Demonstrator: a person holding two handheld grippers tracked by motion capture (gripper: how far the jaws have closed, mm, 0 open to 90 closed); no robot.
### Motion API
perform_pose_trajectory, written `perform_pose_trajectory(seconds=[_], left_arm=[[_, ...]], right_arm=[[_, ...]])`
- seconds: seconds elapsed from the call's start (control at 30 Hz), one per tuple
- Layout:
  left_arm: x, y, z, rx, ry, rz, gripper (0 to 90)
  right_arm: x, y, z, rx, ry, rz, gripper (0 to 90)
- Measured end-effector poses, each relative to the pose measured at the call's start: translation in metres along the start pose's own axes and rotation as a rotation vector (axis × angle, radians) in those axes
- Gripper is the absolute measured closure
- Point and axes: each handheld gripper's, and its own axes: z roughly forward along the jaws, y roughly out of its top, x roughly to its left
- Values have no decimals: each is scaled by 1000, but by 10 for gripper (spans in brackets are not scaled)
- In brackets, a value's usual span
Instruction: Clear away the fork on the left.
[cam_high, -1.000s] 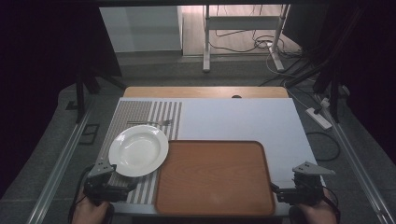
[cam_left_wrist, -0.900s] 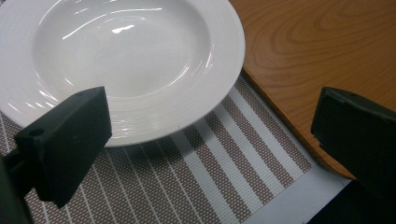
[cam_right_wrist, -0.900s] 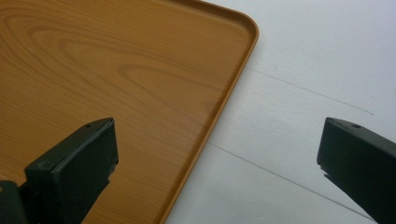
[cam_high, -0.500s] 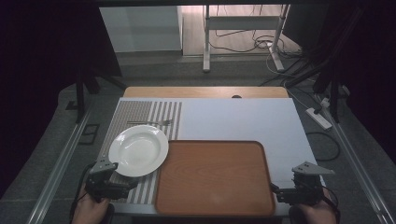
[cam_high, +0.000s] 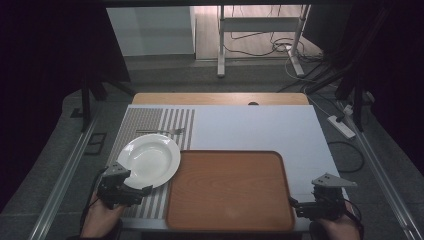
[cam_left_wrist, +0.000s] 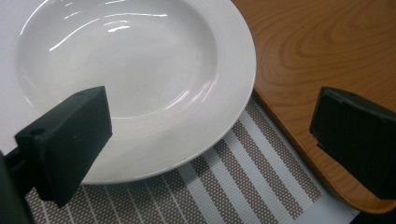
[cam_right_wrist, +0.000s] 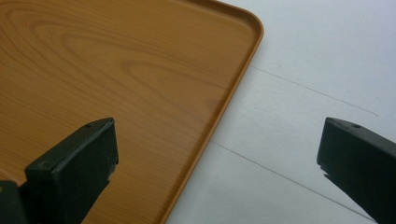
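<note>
My left hand-held gripper (cam_left_wrist: 210, 140) hangs spread over the white plate's (cam_left_wrist: 140, 70) near rim; my right hand-held gripper (cam_right_wrist: 217, 168), spread, straddles the wooden tray's (cam_right_wrist: 116, 70) edge.

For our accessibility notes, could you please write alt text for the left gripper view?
The open left gripper hovers over the near rim of an empty white plate, one black jaw on either side. The plate sits on a striped placemat, beside a wooden tray.
</note>
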Motion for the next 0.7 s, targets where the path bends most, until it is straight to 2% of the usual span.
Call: perform_pose_trajectory(seconds=[0.13, 0.7], left_arm=[[3, 5, 6, 21, 6, 32, 0], [18, 30, 26, 30, -11, 43, 0]], right_arm=[[0, 0, 0, 6, 4, -4, 0], [0, 0, 1, 12, 8, -6, 0]])
